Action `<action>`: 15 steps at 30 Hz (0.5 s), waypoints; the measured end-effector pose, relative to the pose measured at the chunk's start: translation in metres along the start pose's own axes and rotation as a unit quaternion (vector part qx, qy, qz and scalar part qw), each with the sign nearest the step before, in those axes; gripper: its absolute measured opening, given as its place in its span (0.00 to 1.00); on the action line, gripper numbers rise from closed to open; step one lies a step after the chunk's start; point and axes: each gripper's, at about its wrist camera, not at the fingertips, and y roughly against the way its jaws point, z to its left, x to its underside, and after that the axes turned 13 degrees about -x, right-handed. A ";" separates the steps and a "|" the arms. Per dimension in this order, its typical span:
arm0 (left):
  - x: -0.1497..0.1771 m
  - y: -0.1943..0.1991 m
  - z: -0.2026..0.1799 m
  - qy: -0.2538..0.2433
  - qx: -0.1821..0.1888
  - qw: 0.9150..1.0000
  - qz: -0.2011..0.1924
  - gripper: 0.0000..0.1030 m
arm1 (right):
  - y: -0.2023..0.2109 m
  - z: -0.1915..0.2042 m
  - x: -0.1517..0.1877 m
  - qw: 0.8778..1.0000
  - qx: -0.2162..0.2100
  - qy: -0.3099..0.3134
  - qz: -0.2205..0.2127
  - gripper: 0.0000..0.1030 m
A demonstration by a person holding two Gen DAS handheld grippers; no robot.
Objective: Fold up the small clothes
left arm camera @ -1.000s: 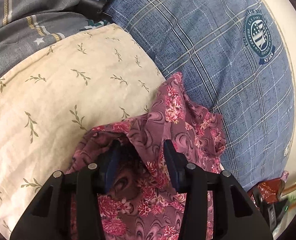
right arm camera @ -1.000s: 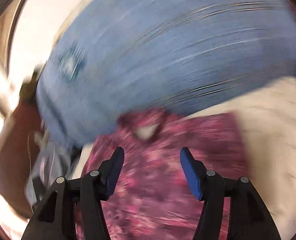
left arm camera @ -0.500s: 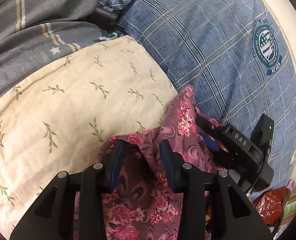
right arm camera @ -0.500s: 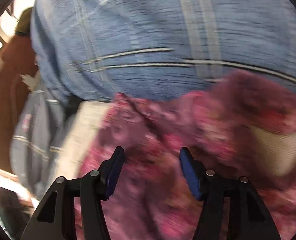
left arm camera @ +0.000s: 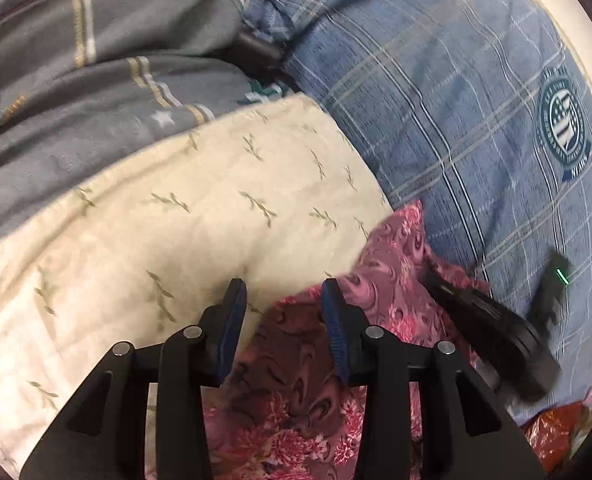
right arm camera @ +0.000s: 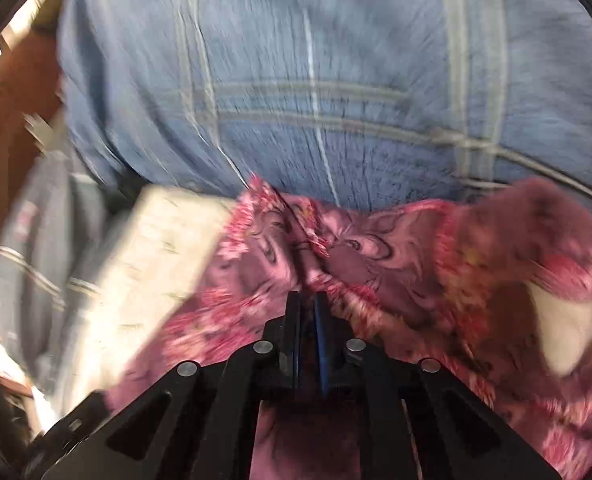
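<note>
Right gripper [right arm camera: 307,312]: fingers closed, pinching a fold of the pink floral garment [right arm camera: 395,264]; left gripper [left arm camera: 284,304]: fingers apart, holding nothing, above the garment's edge on the cream pillow [left arm camera: 176,220].

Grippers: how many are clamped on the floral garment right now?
1. The right gripper pinches a ridge of the pink floral garment; the left gripper is open above its edge.

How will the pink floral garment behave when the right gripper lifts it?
Probably floppy: the pink floral garment already bunches in folds where the right gripper pinches it. It looks thin and light, so unheld parts would likely sag. The open left gripper holds nothing.
</note>
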 end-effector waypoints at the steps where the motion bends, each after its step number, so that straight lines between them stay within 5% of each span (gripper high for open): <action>1: 0.000 0.004 -0.001 -0.004 -0.004 1.000 -0.011 0.35 | 0.016 -0.001 0.005 1.000 -0.017 -0.011 -0.019 0.11; 4: 0.003 0.016 -0.013 -0.038 0.013 0.999 -0.032 0.44 | 0.081 -0.015 0.031 0.994 -0.061 -0.055 -0.066 0.21; 6: 0.011 0.020 -0.023 -0.066 0.023 0.997 -0.036 0.55 | 0.138 -0.034 0.063 0.992 -0.033 -0.074 -0.093 0.30; 10: 0.033 0.010 -0.055 -0.153 0.018 0.988 -0.022 0.56 | 0.204 -0.086 0.144 0.980 0.010 -0.152 -0.127 0.37; 11: 0.038 0.003 -0.062 -0.170 0.008 0.985 -0.017 0.56 | 0.213 -0.104 0.149 0.978 0.033 -0.167 -0.118 0.36; 12: 0.044 -0.003 -0.067 -0.189 -0.014 0.982 -0.019 0.56 | 0.216 -0.121 0.167 0.975 0.067 -0.189 -0.097 0.29; 13: 0.049 -0.005 -0.072 -0.205 -0.028 0.978 -0.032 0.57 | 0.224 -0.129 0.177 0.975 0.055 -0.192 -0.101 0.15; 15: 0.056 -0.002 -0.080 -0.241 -0.052 0.968 -0.039 0.58 | 0.253 -0.133 0.198 0.967 0.048 -0.209 -0.134 0.21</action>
